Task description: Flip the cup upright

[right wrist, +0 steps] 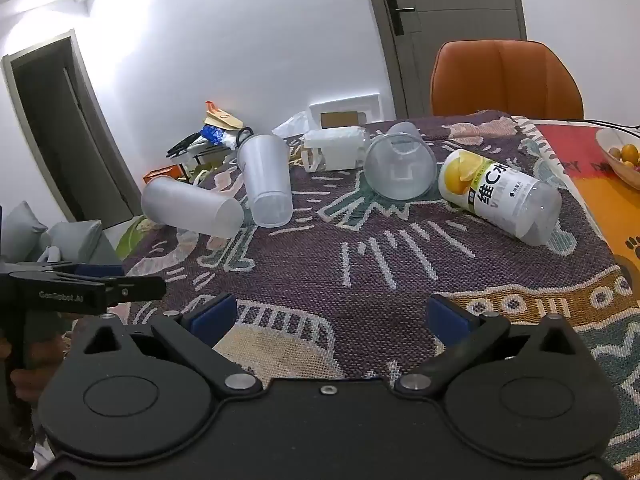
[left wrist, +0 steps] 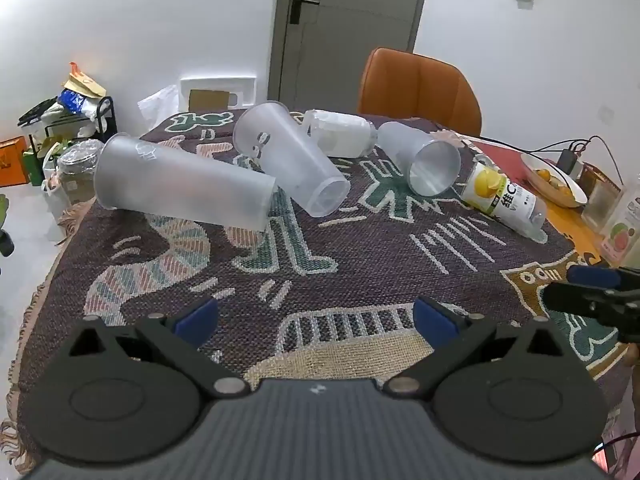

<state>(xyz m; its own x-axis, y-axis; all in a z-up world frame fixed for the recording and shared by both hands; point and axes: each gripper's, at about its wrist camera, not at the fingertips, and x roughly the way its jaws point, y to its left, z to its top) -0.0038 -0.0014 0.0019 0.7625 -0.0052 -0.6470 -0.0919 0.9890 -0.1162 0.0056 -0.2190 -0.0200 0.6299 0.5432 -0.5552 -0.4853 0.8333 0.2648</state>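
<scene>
Your cups all lie on their sides on the surface: the nearest frosted cup (left wrist: 184,178), a second cup (left wrist: 290,158) just right of it, a clear cup (left wrist: 424,160) farther right. Both your left gripper (left wrist: 316,316) and right gripper (right wrist: 330,314) hover well short of them, jaws wide and empty.

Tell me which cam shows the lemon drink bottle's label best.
Right wrist: the lemon drink bottle lies close, with its whole label facing the lens. Left wrist shows the same bottle smaller, out near the right edge of the frame.
</scene>
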